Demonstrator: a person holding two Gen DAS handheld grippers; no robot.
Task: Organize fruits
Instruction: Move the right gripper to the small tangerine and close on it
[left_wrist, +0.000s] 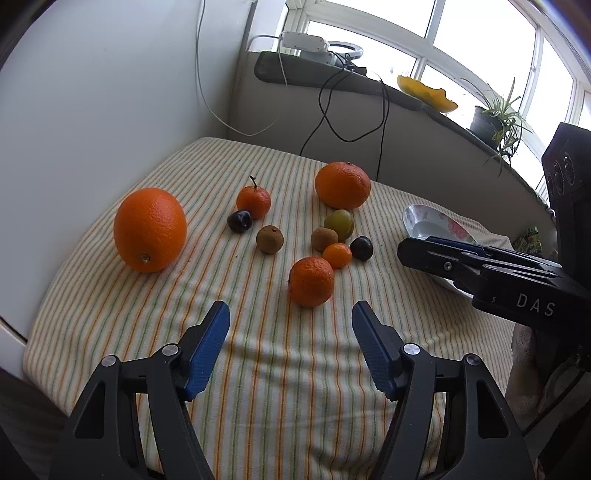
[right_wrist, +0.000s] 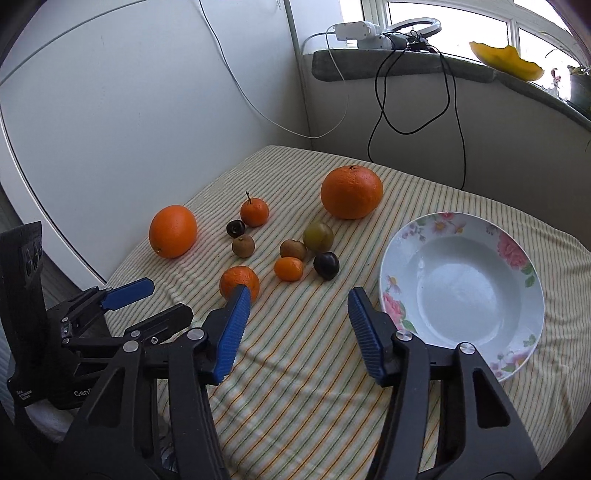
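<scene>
left tool (left_wrist: 290, 321): wide open, nothing in it, hovering just short of a mandarin (left_wrist: 311, 281)
right tool (right_wrist: 297, 306): spread open too, empty
fruits: loose on the striped counter (right_wrist: 295, 387)
bowl (right_wrist: 517, 354): beside them, looks empty, I think

Glossy ceramic bowl (right_wrist: 461, 291) on matt striped cloth (right_wrist: 295, 387); dimpled orange (left_wrist: 149, 229) skin.

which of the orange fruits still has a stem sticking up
The small mandarin at the back, beside a dark plum: a thin dark stem stands up from its top. The others show none.
</scene>
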